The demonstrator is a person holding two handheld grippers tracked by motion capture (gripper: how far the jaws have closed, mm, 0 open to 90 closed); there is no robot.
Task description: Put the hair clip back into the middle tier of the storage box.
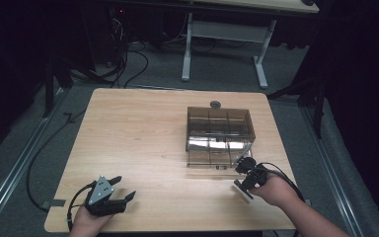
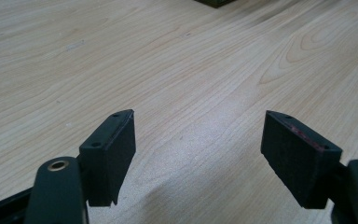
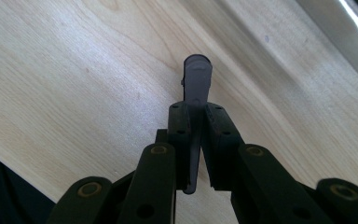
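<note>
A smoky, see-through box with compartments stands right of the table's middle. My right gripper sits just off the box's front right corner, held by a hand. In the right gripper view, my right gripper is shut on a thin dark grey flat piece. The piece is seen edge-on, and its rounded end sticks out past the pads above the wood. My left gripper rests near the front left edge of the table. Its jaws stand wide open over bare wood, with nothing between them.
A small round grey disc lies on the light wooden table just behind the box. Beyond the table stands a white-legged desk, with cables on the grey floor. Dark drapes close off both sides.
</note>
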